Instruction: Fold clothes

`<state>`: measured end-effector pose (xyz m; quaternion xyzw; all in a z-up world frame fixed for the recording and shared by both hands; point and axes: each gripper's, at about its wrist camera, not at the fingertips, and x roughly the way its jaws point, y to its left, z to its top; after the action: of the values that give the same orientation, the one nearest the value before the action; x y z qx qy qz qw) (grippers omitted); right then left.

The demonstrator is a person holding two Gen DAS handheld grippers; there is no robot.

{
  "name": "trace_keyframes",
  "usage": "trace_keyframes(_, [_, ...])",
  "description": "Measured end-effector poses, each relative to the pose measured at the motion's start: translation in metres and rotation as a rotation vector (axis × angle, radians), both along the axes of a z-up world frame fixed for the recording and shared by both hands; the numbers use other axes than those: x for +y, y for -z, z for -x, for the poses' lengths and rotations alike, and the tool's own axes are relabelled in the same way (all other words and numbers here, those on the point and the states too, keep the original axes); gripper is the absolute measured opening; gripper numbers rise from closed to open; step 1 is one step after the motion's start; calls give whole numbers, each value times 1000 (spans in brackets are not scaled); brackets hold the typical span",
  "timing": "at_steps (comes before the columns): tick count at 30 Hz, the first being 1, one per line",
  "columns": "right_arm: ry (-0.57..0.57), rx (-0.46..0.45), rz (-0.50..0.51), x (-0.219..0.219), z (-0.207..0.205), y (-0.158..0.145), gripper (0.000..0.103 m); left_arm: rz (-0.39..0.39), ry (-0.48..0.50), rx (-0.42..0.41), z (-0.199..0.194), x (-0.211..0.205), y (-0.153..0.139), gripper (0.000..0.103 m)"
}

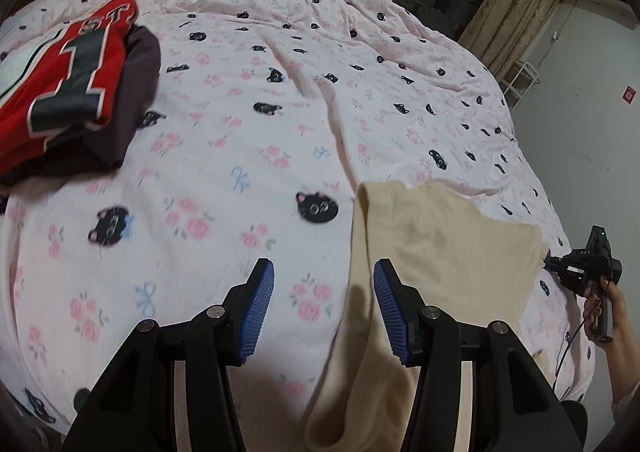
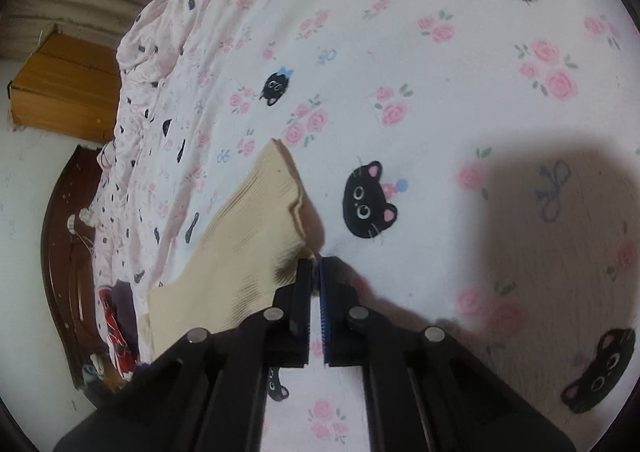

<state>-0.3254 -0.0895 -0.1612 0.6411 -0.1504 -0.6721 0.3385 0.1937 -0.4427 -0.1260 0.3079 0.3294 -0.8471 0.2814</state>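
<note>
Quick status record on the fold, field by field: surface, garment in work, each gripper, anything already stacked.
surface: bed sheet printed with black cats and pink roses
garment in work: cream knit garment, lying flat at the near right of the bed
left gripper: open, above the garment's left edge, holding nothing
right gripper: shut on a corner of the garment, close to the sheet
stacked: red jersey on top of a dark garment, far left
</note>
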Motion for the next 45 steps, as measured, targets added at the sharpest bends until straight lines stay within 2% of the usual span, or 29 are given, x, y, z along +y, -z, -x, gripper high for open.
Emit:
trace_keyframes(3, [20,28,-3,9,-4,-8,4,-34,-10,57,-12,1,9,47])
trace_keyframes(9, [59,85,-10,27,-12,-25,4,17,11,89,-19,9,12,47])
trace_keyframes(13, [41,133,-71,34,-21,-30,5,38,18,106,-20,12,15,49])
trace_keyframes(17, [11,166,-124,32,-31,-26,10,33,18,128,-21,10,17,52])
trace_keyframes(18, [6,183,-128,33,-35,-28,15,32,17,132,-22,10,18,52])
trace_keyframes(21, [-41,283,-152,38,-59,-43,29,39,12,140,-23,11,19,52])
trace_keyframes(23, [-117,337,-141,40,-84,-53,31,46,7,143,-23,13,20,52])
trace_keyframes(25, [-220,347,-99,42,-111,-60,31,52,2,146,-23,14,20,52])
trace_keyframes(30, [-480,286,-12,41,-181,-49,31,45,-5,165,-25,13,22,52])
trace_keyframes(34, [-572,233,8,31,-211,-26,31,39,-6,173,-27,13,23,52])
trace_keyframes(37, [-587,203,37,23,-218,-17,31,34,-7,177,-28,12,23,52])
trace_keyframes(41, [-567,140,139,22,-216,-19,31,30,-8,182,-30,13,23,52])
trace_keyframes(45, [-585,107,160,21,-223,-19,31,31,-12,180,-29,14,23,52])
